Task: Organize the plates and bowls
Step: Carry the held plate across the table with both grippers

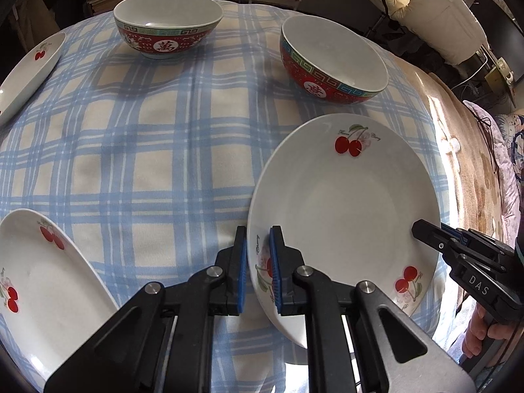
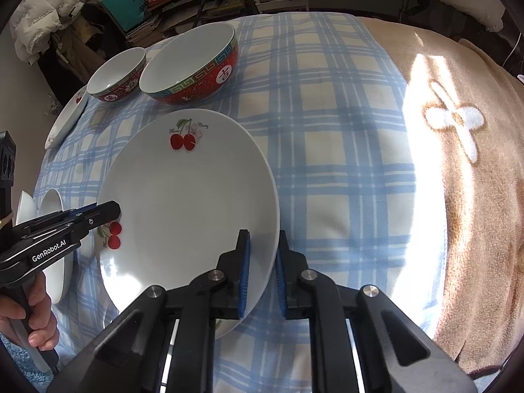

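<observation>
A white cherry-print plate (image 1: 347, 209) is held between both grippers over the blue checked cloth; it also shows in the right wrist view (image 2: 186, 203). My left gripper (image 1: 258, 268) is shut on its left rim. My right gripper (image 2: 262, 271) is shut on its right rim, and shows in the left wrist view (image 1: 425, 232). Two red patterned bowls stand beyond: a near one (image 1: 330, 62) and a far one (image 1: 167, 26). Another cherry plate (image 1: 42, 281) lies at lower left, and a third (image 1: 29, 68) at far left.
The checked cloth (image 2: 327, 131) covers the table; a tan blanket (image 2: 475, 180) with bright sunlight lies to the right. Cluttered shelves and bags stand behind the table. The person's hand (image 2: 29, 314) holds the left gripper's handle.
</observation>
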